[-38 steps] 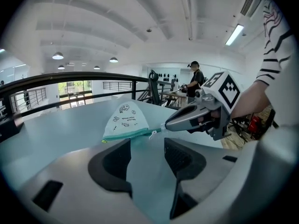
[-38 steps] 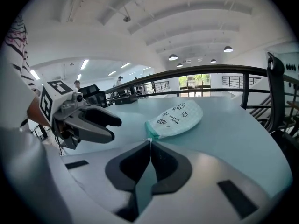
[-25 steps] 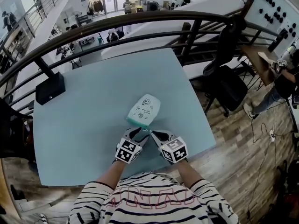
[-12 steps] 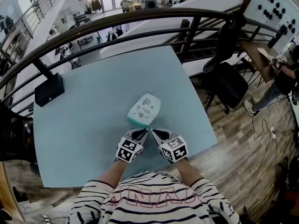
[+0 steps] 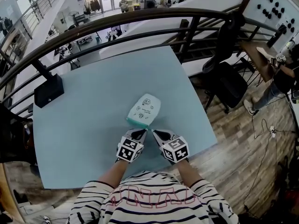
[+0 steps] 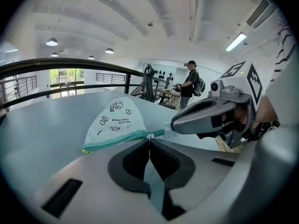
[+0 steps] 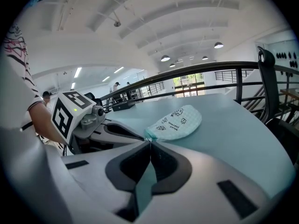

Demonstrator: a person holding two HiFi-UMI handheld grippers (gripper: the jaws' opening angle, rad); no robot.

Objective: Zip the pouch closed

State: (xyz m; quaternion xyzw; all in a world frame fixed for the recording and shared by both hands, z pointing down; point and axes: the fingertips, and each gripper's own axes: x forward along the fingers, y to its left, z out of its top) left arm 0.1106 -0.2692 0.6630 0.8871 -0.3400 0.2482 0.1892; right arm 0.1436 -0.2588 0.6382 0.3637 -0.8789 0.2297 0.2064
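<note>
A pale mint pouch (image 5: 145, 109) with small black drawings lies on the light blue table (image 5: 88, 111), its teal zipper edge (image 6: 122, 139) facing me. My left gripper (image 5: 143, 131) meets the middle of that edge; its jaws have just been closing and now pinch the small white zipper pull (image 6: 148, 136). My right gripper (image 5: 153, 131) is shut on the pouch's near corner (image 7: 150, 137), just right of the left one. Both grippers' tips nearly touch each other. In the left gripper view the right gripper (image 6: 174, 124) holds the zipper's end.
A black box (image 5: 48, 90) sits at the table's far left corner. A dark railing (image 5: 140, 20) curves behind the table. A black chair (image 5: 229, 73) and a person (image 5: 280, 78) stand on the wooden floor to the right.
The left gripper's jaws have closed at the pouch's near edge. Both hands and the pouch have kept their places.
</note>
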